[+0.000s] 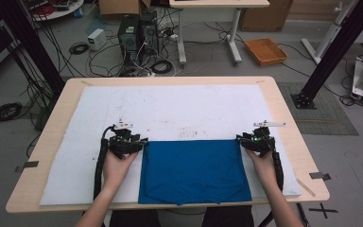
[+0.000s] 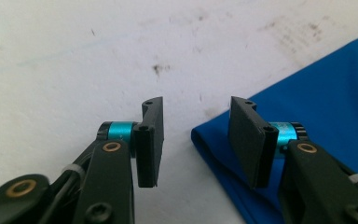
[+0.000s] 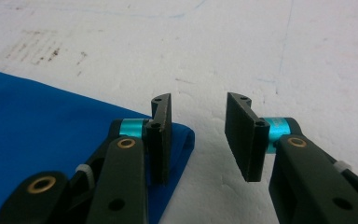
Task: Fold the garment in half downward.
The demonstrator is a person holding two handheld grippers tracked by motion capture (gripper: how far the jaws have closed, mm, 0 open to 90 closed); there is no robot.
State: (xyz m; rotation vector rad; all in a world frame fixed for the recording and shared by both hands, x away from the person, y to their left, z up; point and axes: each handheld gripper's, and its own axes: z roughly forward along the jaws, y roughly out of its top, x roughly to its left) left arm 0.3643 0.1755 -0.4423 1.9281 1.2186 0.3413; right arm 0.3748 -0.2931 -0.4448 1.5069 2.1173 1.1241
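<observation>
A folded blue cloth (image 1: 194, 171) lies flat on the white mat (image 1: 170, 109) at the table's near edge. My left gripper (image 1: 131, 143) sits at the cloth's far left corner, my right gripper (image 1: 255, 140) at its far right corner. In the left gripper view the left gripper (image 2: 196, 140) stands open, with the corner of the blue cloth (image 2: 307, 93) lying on the mat under its right jaw. In the right gripper view the right gripper (image 3: 198, 137) is open too, and the blue cloth (image 3: 42, 121) ends under its left jaw. Neither pair of pads presses on the fabric.
The wooden table (image 1: 52, 127) frames the white mat, which is stained near its middle. Beyond the far edge are computers and cables (image 1: 137, 42) on the floor, an orange tray (image 1: 266, 50) and black frame posts (image 1: 331, 52).
</observation>
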